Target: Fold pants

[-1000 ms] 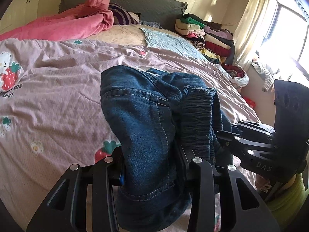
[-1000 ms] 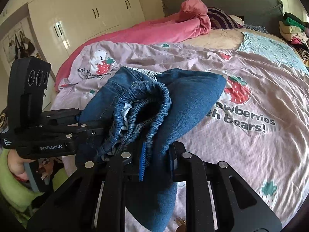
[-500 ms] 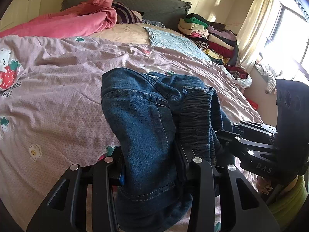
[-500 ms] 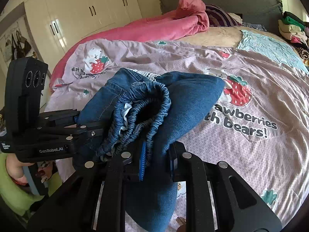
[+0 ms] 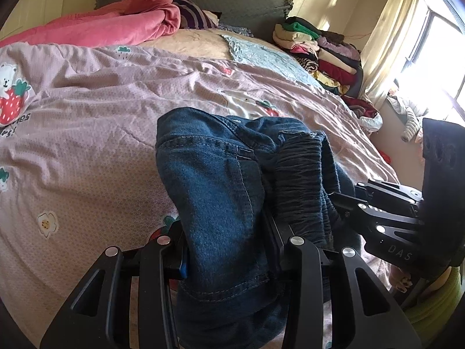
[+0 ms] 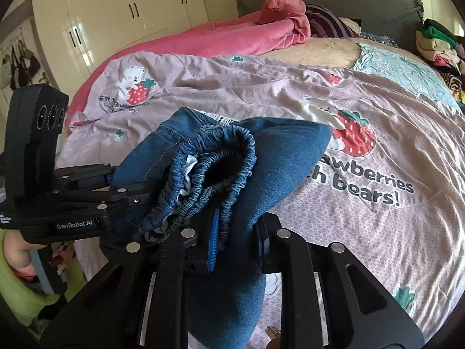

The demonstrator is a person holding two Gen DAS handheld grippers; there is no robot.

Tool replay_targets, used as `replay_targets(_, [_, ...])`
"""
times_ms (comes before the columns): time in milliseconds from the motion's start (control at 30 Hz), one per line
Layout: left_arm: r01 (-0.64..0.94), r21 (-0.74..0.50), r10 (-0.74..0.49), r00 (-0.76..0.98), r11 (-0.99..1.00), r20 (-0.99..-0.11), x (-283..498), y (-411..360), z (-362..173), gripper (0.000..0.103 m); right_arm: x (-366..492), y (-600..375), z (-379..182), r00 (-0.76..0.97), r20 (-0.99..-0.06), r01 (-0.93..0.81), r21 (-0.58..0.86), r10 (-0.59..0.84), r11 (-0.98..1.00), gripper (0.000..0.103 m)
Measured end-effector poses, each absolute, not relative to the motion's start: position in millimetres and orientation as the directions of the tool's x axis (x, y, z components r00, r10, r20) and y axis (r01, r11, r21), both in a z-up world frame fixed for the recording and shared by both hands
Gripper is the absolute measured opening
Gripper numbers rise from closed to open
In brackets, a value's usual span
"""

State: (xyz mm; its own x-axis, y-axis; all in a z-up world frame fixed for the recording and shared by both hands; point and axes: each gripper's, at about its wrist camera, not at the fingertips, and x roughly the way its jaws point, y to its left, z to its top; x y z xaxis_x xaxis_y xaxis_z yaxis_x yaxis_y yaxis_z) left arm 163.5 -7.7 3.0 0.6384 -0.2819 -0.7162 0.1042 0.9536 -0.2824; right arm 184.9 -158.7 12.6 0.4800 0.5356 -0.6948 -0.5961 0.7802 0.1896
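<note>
Left wrist view: we have both grippers, left and right, clamped on bunched jeans above the bed; folding remains.

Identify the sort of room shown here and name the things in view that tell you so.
Most likely a home bedroom: a bed with a strawberry-and-bear quilt, a grey headboard, cream wardrobe doors, and stacked folded clothes beside the window.

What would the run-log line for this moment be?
left claw: shut on blue denim pants | right claw: shut on pants | pants: bunched, held over lilac strawberry-print bedspread | fold: not laid flat
</note>
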Motion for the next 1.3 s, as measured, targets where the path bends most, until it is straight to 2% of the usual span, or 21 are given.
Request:
replay_targets(233, [0.088, -0.279, -0.272, 0.618, 0.956, -0.737, 169.7, -4.5, -10.3, 0.039, 188.8, -161.1, -1.2, 0.482, -0.723, -0.564, 0.176, 0.495, 0.807, 0.018])
replay_targets(533, [0.077, -0.269, -0.260, 0.597, 0.960, -0.759, 175.1, -3.2, -23.8, 0.046, 196.4, -166.5, -18.0, 0.465, -0.761, -0.517, 0.182, 0.453, 0.836, 0.027])
replay_targets(867, [0.075, -0.277, -0.266, 0.595, 0.958, -0.759, 174.1, -1.1, -26.0, 0.048, 197.1, -167.9, -17.0, 0.466, -0.762, -0.510, 0.183, 0.449, 0.840, 0.032])
replay_targets(1000, [0.078, -0.279, -0.269, 0.600, 0.957, -0.753, 171.0, -2.1, -22.7, 0.053, 195.5, -170.5, -13.5, 0.476, -0.757, -0.507, 0.181, 0.448, 0.843, 0.039])
replay_targets(1167, [0.074, -0.283, -0.268, 0.607, 0.956, -0.748, 168.2, -0.9, -18.0, 0.059, 192.3, -175.4, -8.3, 0.496, -0.749, -0.495, 0.172, 0.439, 0.852, 0.053])
replay_targets(1300, [0.069, -0.275, -0.258, 0.619, 0.959, -0.742, 164.8, 1.0, -12.7, 0.068, 190.9, -178.8, -6.1, 0.503, -0.748, -0.484, 0.171, 0.433, 0.858, 0.063])
